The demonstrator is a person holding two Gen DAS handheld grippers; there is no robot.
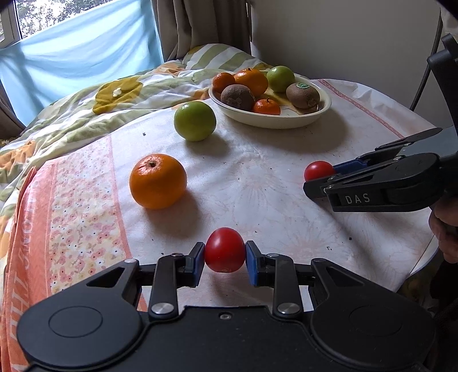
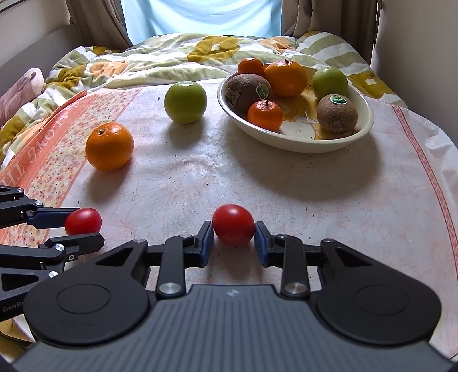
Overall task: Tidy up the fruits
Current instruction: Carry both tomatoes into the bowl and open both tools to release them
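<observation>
A round table under a white and peach floral cloth (image 2: 329, 206) stands near; beyond lies a green-and-mustard flowered quilt (image 2: 160, 60), pale blue window drape (image 1: 77, 54) and brown curtains (image 1: 200, 25) far.

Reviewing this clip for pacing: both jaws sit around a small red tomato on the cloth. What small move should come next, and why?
Probably lift both tomatoes just clear of the tablecloth. The left gripper is shut on one tomato, the right gripper on the other tomato, and both fruits appear to rest on the cloth. The bowl beyond has bare room for them.
</observation>
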